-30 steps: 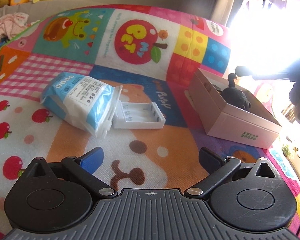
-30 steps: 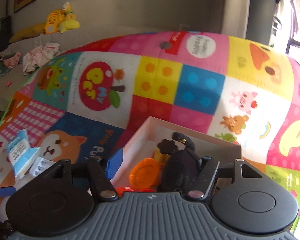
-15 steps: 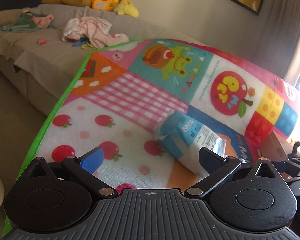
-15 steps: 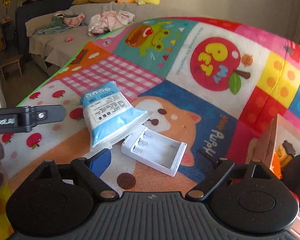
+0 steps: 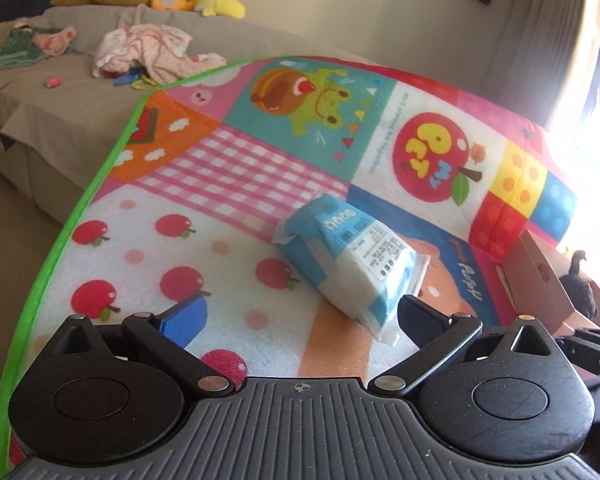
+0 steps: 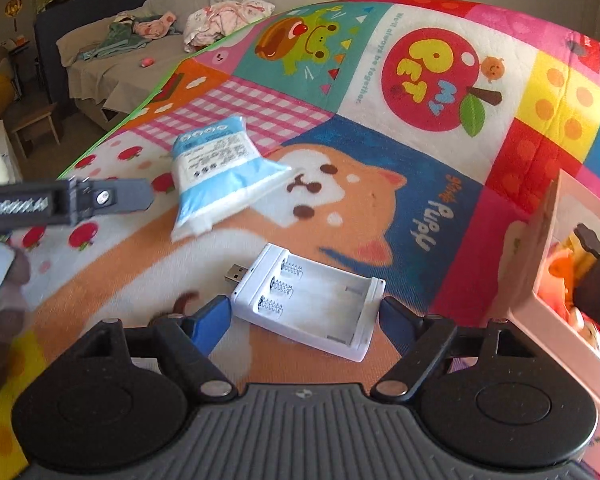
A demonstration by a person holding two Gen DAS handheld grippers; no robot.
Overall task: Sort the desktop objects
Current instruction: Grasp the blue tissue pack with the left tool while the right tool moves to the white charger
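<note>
**Right tool straddles the charger; left tool idle by the tissue pack**

My right tool (image 6: 304, 318) sits low over the white battery charger (image 6: 312, 306), which lies flat on the cartoon play mat (image 6: 380, 208) with its USB plug pointing toward the left of the view. The blue fingers flank both ends of the charger; jaws wide but closing, and I see no pad pressing on it yet.

My left tool (image 5: 300, 316) hangs over the apple-print part of the mat, jaws wide, nothing between them. Its right finger (image 5: 418, 318) overlaps the near end of the blue-and-white tissue pack (image 5: 352, 258) in the view; I cannot tell whether they touch. In the right wrist view the left tool's arm reaches in from the left edge, near the pack.

The pink-white box (image 6: 540, 264) stands at the mat's right side, already holding a dark plush toy (image 5: 578, 284) and orange items (image 6: 560, 276). Charger and pack lie apart, both outside the box.
</note>
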